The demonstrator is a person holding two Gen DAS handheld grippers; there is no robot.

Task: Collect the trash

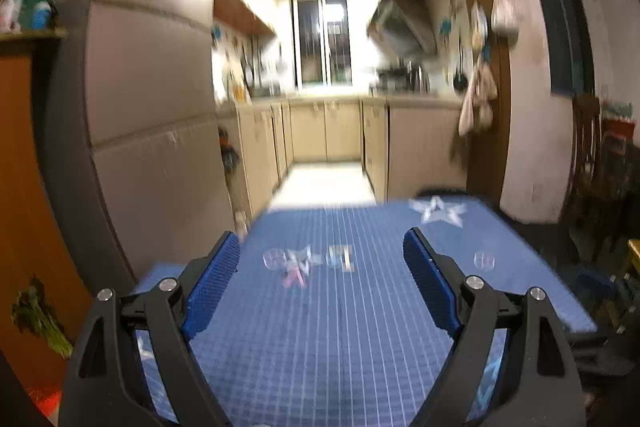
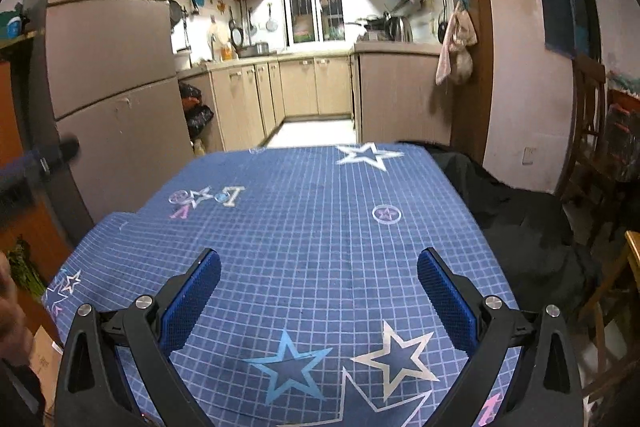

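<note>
A table under a blue checked cloth with printed stars fills the lower half of both views. No loose trash shows on it; the small circles, stars and pink marks are print on the cloth. My left gripper is open and empty above the cloth; the left wrist view is blurred. My right gripper is open and empty above the near half of the table.
A tall grey fridge stands left of the table. A kitchen with beige cabinets lies beyond the far edge. Dark bags sit on the floor by the cabinets. A wooden chair and dark fabric are on the right.
</note>
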